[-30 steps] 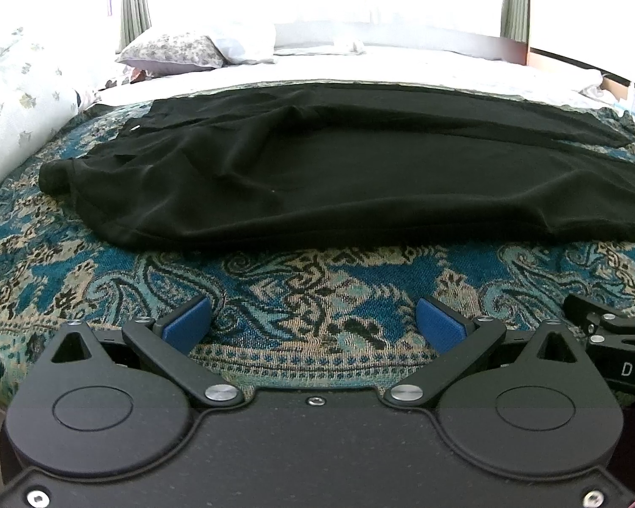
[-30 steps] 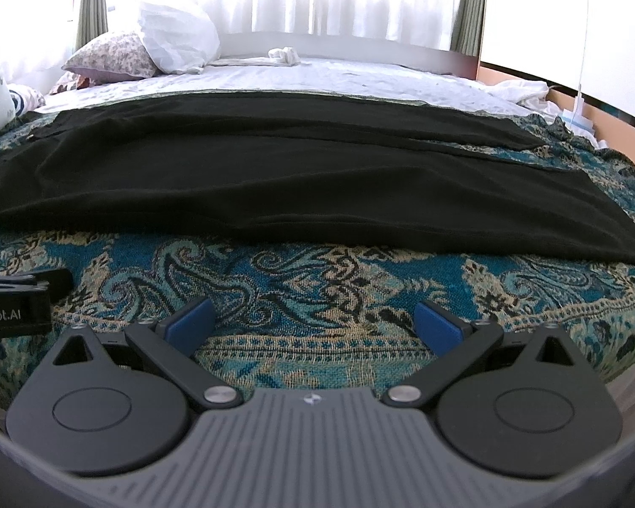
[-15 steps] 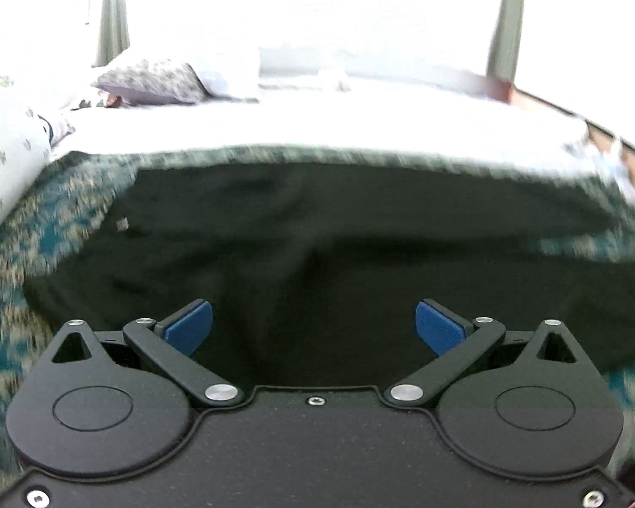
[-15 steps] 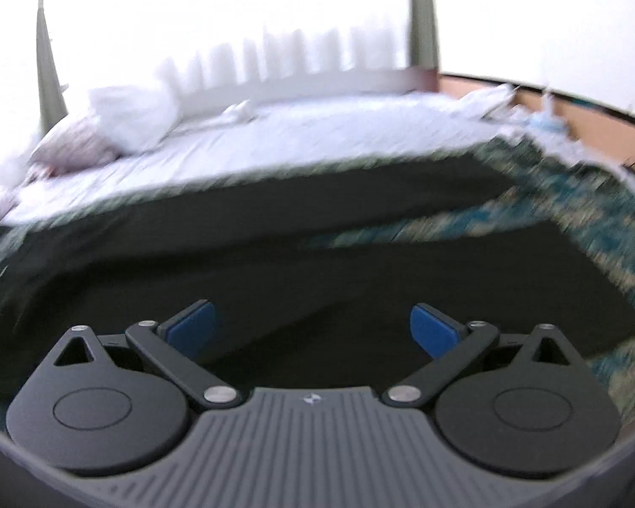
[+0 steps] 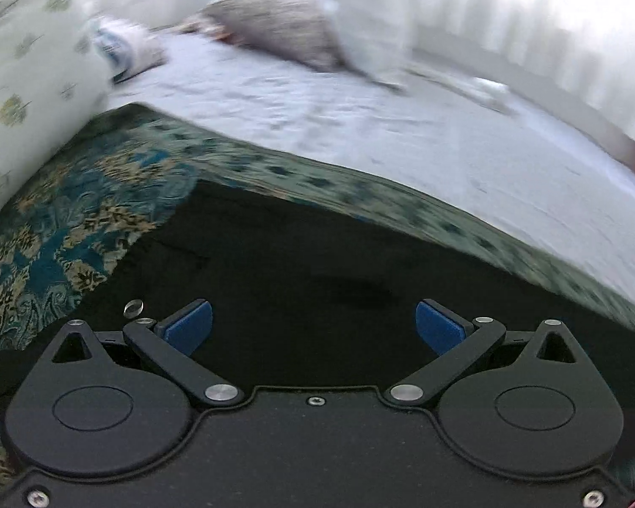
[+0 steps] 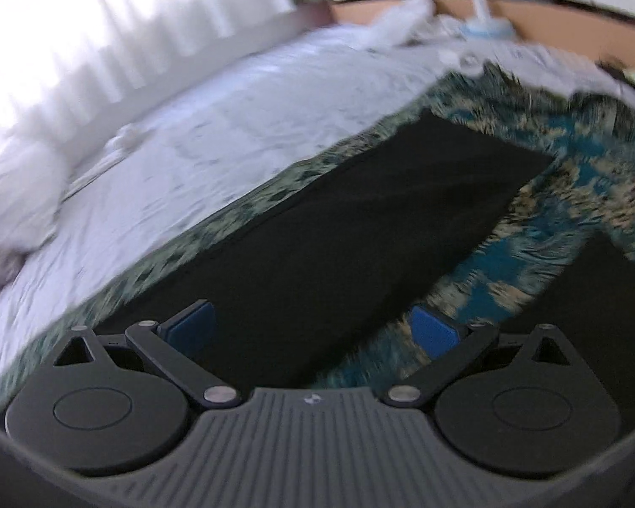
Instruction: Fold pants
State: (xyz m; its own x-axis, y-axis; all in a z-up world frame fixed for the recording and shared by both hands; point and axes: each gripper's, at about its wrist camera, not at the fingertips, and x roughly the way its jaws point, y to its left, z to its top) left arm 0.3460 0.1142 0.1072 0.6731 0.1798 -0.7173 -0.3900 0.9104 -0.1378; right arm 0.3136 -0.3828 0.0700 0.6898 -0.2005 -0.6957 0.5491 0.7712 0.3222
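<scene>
Black pants [image 5: 317, 262] lie spread flat on a teal patterned bedspread [image 5: 76, 228]. In the left wrist view my left gripper [image 5: 313, 328] is open and empty, hovering over the waist end, with a silver button [image 5: 133, 307] by the left finger. In the right wrist view my right gripper [image 6: 313, 328] is open and empty over the leg end of the pants [image 6: 360, 228]. The far leg ends at a straight hem [image 6: 525, 186]; a second leg [image 6: 605, 296] lies to the right, with bedspread [image 6: 508, 271] between them. Both views are blurred.
Beyond the bedspread lies a white sheet [image 5: 402, 127] with pillows [image 5: 283, 21] at the head, and a floral cushion [image 5: 25, 67] on the left. In the right wrist view the sheet [image 6: 216, 135], crumpled white cloth [image 6: 406, 12] and a wooden bed edge [image 6: 571, 21] lie beyond.
Both grippers have moved forward from the near bed edge to over the pants. The left has swung toward the waist end, the right toward the leg hems. Both stay open.
</scene>
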